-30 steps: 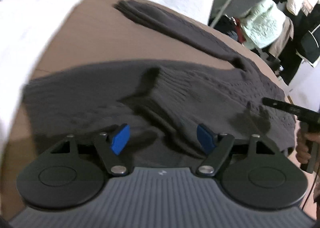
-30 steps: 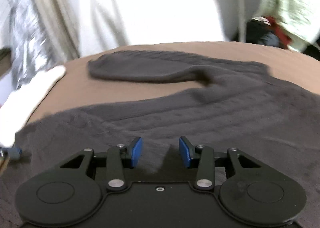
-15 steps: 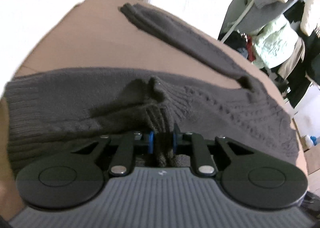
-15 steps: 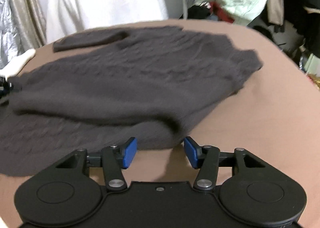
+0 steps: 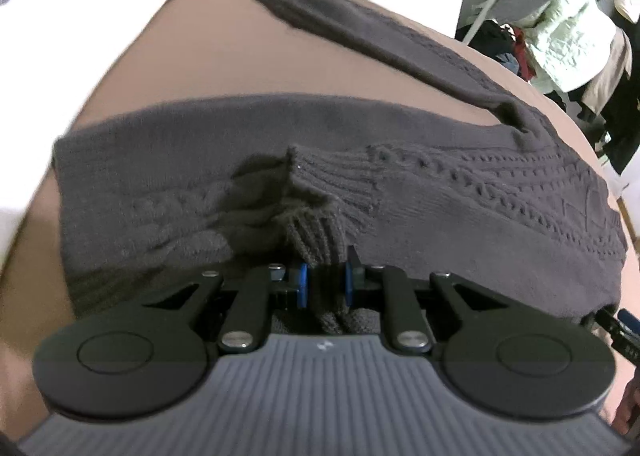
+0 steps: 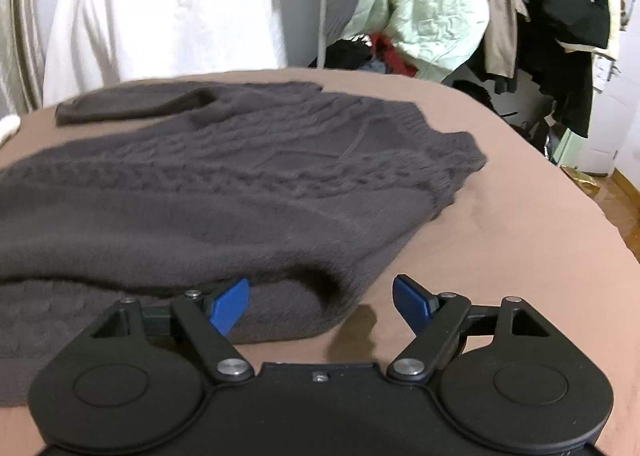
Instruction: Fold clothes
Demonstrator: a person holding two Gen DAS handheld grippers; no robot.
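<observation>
A dark grey cable-knit sweater (image 5: 460, 208) lies spread on the brown surface (image 5: 208, 56). My left gripper (image 5: 324, 284) is shut on the ribbed cuff (image 5: 316, 228) of one sleeve, which is folded in over the body and bunches up between the blue pads. The other sleeve (image 5: 360, 28) stretches away to the far side. In the right wrist view my right gripper (image 6: 320, 304) is at the sweater's (image 6: 240, 184) near right edge, its jaws opening wide. A rounded fold of the knit (image 6: 296, 296) lies by the left pad, and the pads do not press on it.
A white cloth (image 5: 60, 36) lies at the left of the surface. White fabric (image 6: 160, 8) hangs behind it. A rack of hanging clothes (image 6: 440, 16) stands at the far right, with wooden floor (image 6: 624, 192) past the surface's right edge. The right gripper's tip (image 5: 624, 328) shows at the left view's right edge.
The left gripper closed on the sleeve cuff and has drawn it up slightly. The right gripper swung across to the sweater's right edge and its jaws have spread wider.
</observation>
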